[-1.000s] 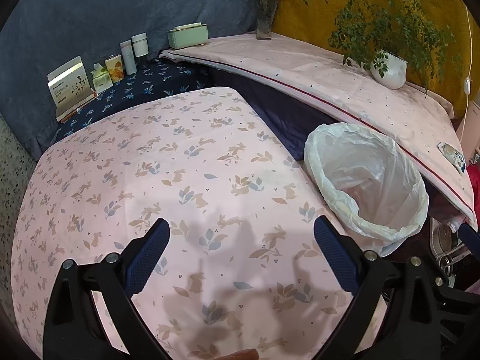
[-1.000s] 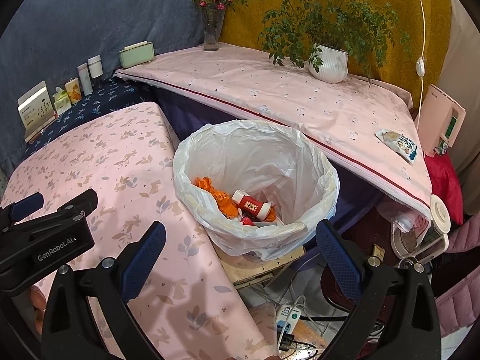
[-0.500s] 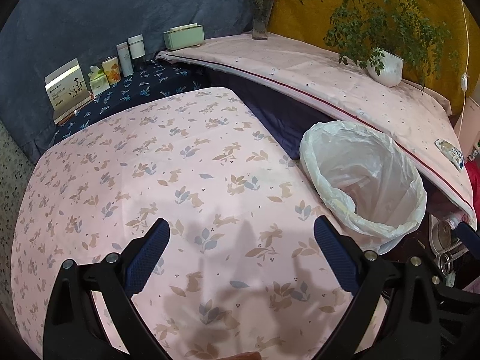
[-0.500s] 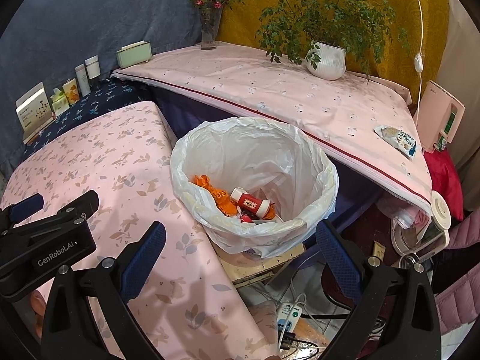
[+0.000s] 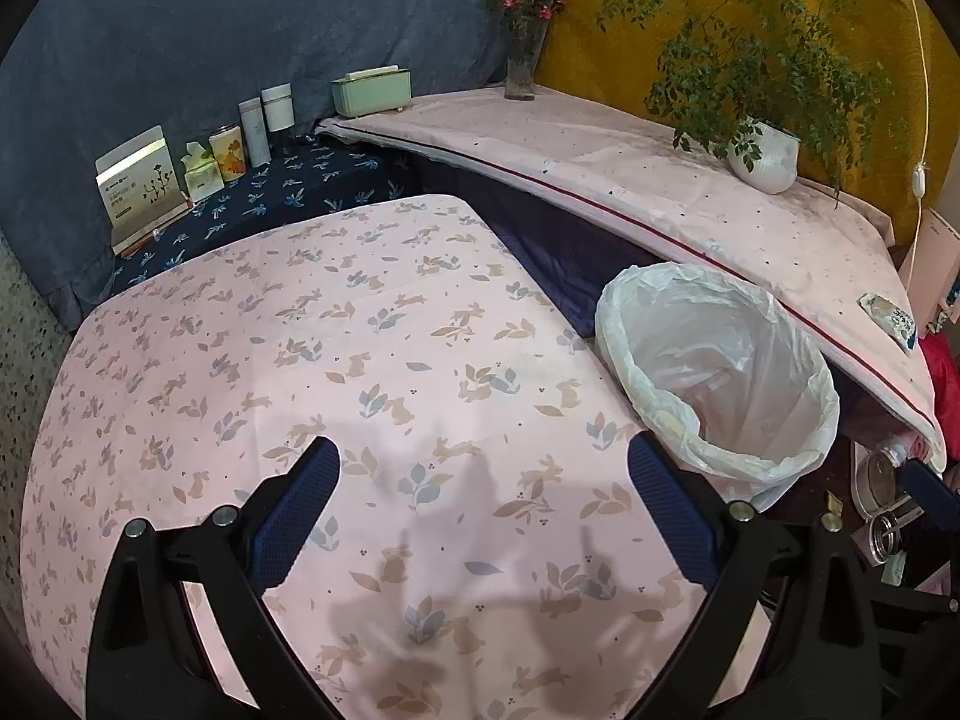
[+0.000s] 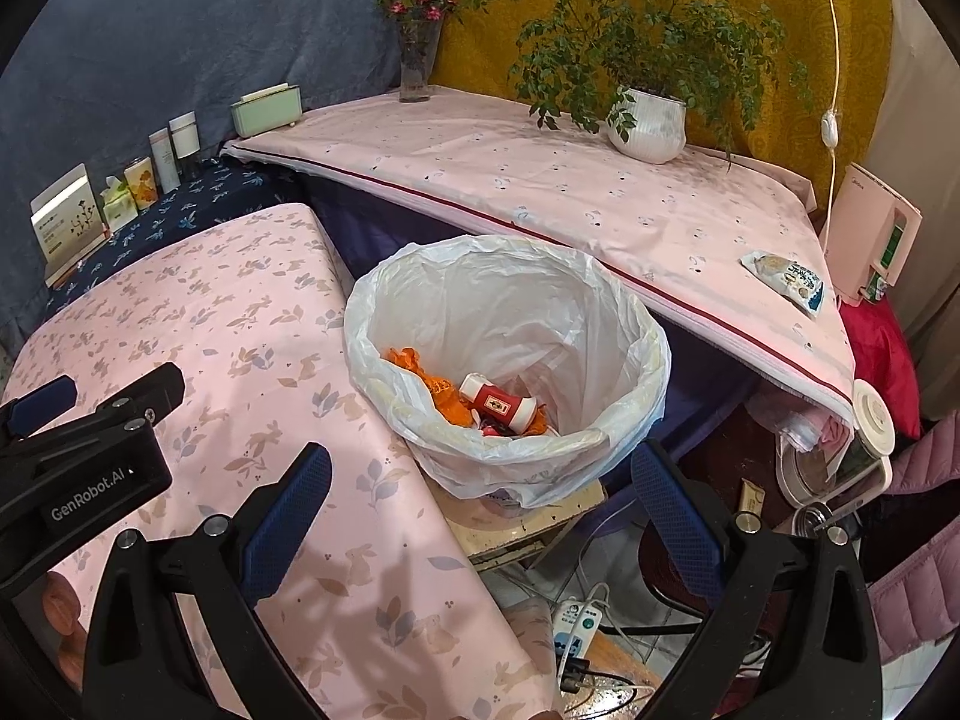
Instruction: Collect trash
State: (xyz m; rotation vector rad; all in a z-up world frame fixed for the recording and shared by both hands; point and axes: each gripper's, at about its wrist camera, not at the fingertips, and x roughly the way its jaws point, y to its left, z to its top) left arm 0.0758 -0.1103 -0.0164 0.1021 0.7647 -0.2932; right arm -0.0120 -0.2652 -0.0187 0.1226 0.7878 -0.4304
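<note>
The left gripper (image 5: 483, 483) hangs over the pink tablecloth (image 5: 336, 348), fingers spread wide and empty. To its right, just beside the table edge, stands the bin (image 6: 510, 306) lined with a white bag, holding orange wrappers (image 6: 441, 387) and a small red-and-white bottle (image 6: 501, 405). The right gripper (image 6: 480, 489) hovers near the bin, fingers wide apart, empty. A snack packet (image 6: 786, 279) lies on the far shelf (image 6: 540, 180)

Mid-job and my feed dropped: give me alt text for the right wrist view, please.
The open, empty right gripper hovers over a white-lined trash bin that holds orange wrappers and a small red-and-white bottle. The bin stands between a pink rabbit-print table and a pink-covered shelf, where a snack packet lies near the right end.
</note>
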